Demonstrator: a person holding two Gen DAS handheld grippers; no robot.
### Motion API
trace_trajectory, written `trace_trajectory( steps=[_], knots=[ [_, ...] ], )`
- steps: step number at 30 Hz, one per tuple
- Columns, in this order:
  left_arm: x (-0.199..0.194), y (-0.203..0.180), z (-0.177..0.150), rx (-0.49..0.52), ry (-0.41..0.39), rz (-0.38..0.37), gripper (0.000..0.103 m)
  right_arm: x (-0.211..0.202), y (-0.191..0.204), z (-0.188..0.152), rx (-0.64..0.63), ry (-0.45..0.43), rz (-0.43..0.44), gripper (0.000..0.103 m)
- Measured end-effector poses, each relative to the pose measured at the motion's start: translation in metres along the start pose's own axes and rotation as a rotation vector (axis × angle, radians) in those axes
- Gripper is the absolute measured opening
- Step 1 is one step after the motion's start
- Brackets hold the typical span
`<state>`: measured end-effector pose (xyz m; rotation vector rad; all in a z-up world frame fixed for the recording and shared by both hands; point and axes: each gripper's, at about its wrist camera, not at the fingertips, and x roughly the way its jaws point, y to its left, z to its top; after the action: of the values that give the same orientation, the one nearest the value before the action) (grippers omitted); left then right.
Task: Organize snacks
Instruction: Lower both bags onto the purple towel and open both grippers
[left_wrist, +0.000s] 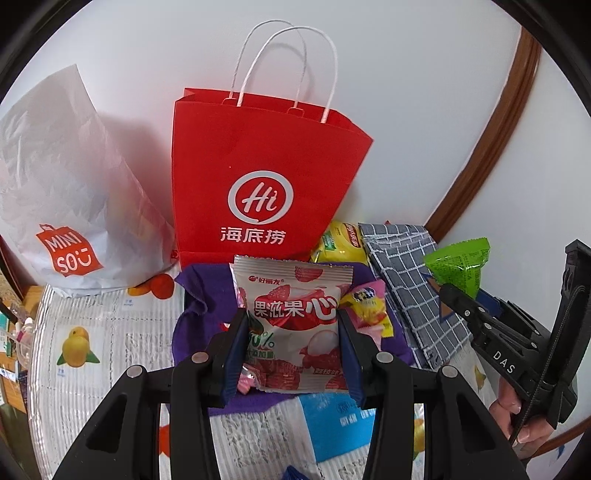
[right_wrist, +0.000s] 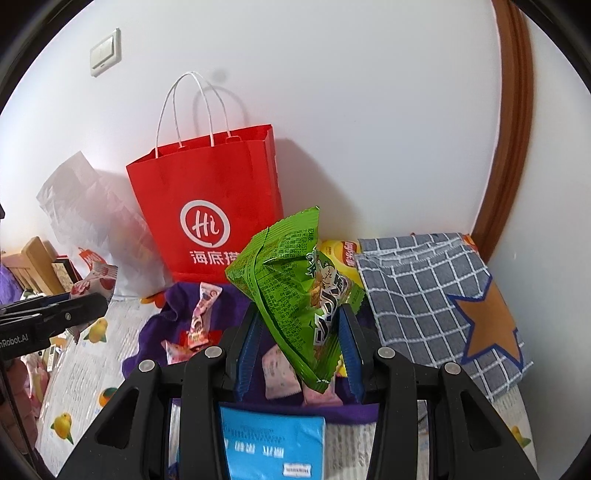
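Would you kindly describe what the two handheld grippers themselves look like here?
Both are matte black plastic with triangular cut-outs and round silver pins. The left gripper and right gripper carry ribbed blue pads on their fingers. White lettering reads "DAS" on the right unit and "nRobot.AI" on the left. A bare hand grips the right one.

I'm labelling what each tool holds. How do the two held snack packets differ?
The strawberry packet in the left tool is silver-red and lies flat, facing the camera; the green packet in the right tool is crumpled and tilted. Both are sealed and held above the purple cloth.
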<state>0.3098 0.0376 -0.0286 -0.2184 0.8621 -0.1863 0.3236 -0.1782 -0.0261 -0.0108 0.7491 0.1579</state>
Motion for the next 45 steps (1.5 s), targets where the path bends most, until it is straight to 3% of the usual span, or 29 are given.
trace_trajectory(
  steps=[6,14,24,36,45],
  knots=[
    [0.031,0.011,0.006,-0.008,0.020,0.037,0.043,0.030,0.009,0.003,-0.019,0.027,0.022,0.041],
    [0.068,0.021,0.011,-0.015,0.059,0.019,0.043,0.064,0.015,0.006,-0.047,0.051,0.022,0.041],
    [0.107,0.035,0.004,-0.018,0.135,0.032,0.043,0.122,0.011,-0.014,-0.088,0.193,-0.004,0.041],
    [0.131,0.043,-0.002,-0.021,0.191,0.055,0.043,0.156,0.016,-0.033,-0.130,0.303,0.008,0.041],
    [0.150,0.038,-0.007,-0.012,0.224,0.056,0.043,0.166,0.022,-0.041,-0.179,0.334,-0.008,0.041]
  ],
)
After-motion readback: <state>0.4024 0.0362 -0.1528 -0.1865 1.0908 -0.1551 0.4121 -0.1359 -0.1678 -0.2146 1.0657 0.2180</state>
